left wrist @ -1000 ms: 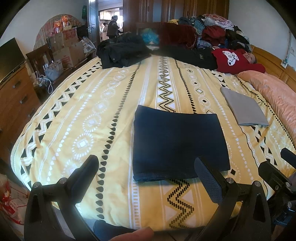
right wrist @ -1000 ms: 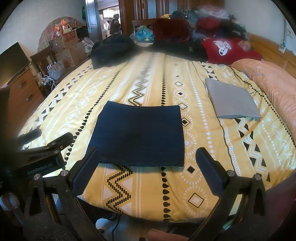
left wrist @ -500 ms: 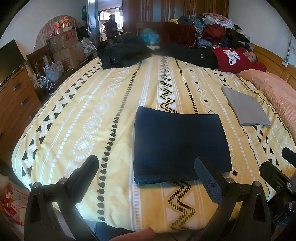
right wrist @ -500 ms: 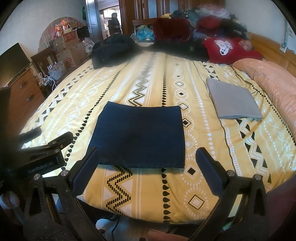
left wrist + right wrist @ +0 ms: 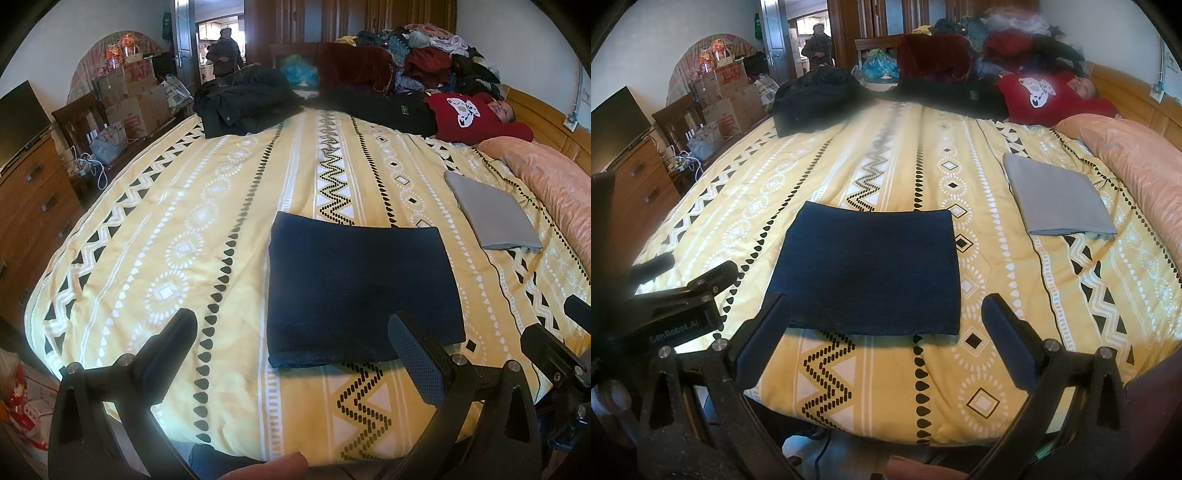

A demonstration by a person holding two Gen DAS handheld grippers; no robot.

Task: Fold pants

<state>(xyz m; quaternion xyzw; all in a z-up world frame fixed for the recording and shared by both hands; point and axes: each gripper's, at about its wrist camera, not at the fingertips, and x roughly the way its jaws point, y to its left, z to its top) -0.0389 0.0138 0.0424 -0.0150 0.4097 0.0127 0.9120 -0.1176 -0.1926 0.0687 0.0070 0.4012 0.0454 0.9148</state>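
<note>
Nearest you, the left gripper [image 5: 291, 350] and the right gripper [image 5: 886, 332] both hover at the near edge of the bed [image 5: 147, 229], jaws spread wide and holding nothing. Just beyond them the dark blue pants [image 5: 362, 291] lie already folded into a flat rectangle on the yellow cover. They look like thick, soft cloth, limp rather than stiff, so layers may slide; if you fold again, pinch all layers at the near corners. Farther right lies a grey folded cloth [image 5: 1056, 199], and clothes pile up [image 5: 424, 59] at the far end.
</note>
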